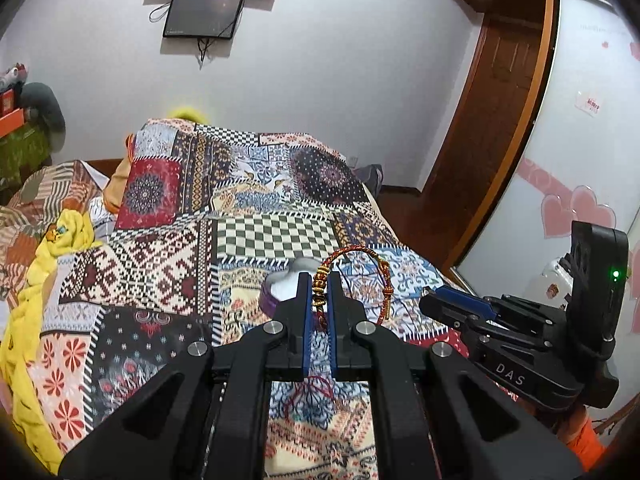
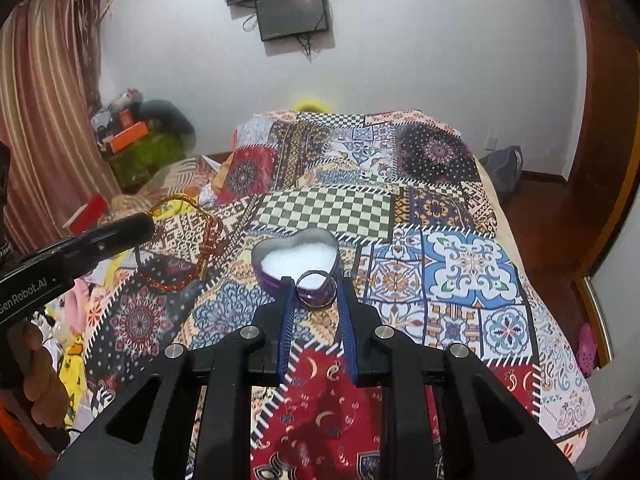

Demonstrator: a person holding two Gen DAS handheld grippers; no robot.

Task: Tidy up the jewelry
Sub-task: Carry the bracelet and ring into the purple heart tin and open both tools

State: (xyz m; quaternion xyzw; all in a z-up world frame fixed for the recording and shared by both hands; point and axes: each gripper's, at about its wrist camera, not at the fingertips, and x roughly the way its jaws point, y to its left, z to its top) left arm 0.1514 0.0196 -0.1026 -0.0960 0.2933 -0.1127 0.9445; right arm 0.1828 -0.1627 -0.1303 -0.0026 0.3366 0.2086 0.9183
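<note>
My left gripper is shut on a red and gold braided cord bracelet, whose loop arches up and to the right of the fingertips. In the right wrist view that bracelet dangles from the left gripper above the quilt. My right gripper is shut on a silver ring held upright between the blue pads. Just beyond it on the bed stands an open heart-shaped purple tin with a white lining. Seen from the left wrist, the tin is partly hidden behind a finger and the right gripper hovers to the right.
A patchwork quilt covers the bed, with a yellow cloth bunched along its left side. Screens hang on the far wall. A wardrobe with a sliding door stands at right, and curtains and clutter at left.
</note>
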